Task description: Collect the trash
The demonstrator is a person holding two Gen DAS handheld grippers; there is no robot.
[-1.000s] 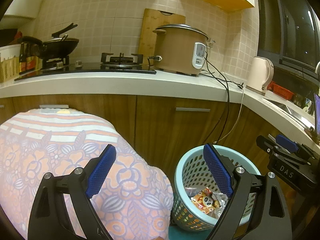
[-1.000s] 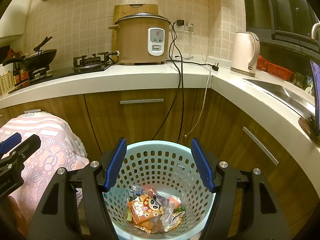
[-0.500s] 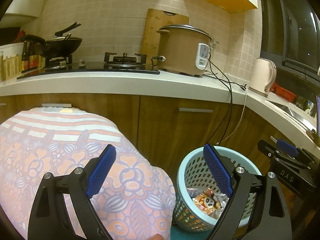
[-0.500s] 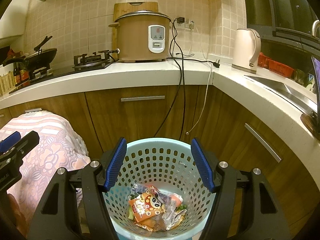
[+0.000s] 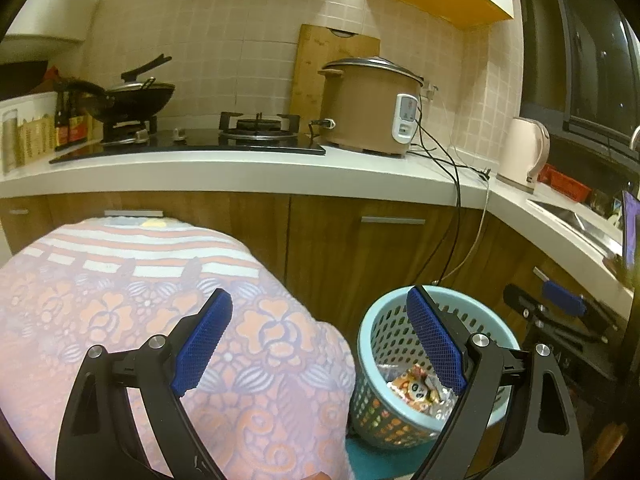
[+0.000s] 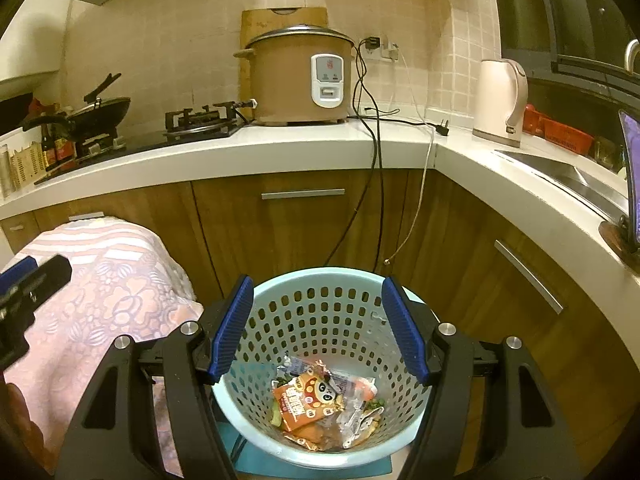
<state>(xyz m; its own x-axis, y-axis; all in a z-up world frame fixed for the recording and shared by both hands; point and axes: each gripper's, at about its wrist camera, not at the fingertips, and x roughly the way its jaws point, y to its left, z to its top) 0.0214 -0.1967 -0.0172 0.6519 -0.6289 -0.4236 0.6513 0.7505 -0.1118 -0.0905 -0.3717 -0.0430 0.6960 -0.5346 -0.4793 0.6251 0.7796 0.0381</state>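
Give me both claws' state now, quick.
Left claw: open, holding nothing.
Right claw: open, holding nothing, above the basket.

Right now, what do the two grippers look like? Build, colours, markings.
Both match: the left gripper and right gripper have black angular frames with triangular cut-outs and silver bolt heads at the pivots. The jaws carry blue pads with a fine cross-hatched grip texture. No cables show on either, and no readable markings in these views. No sleeve is visible.
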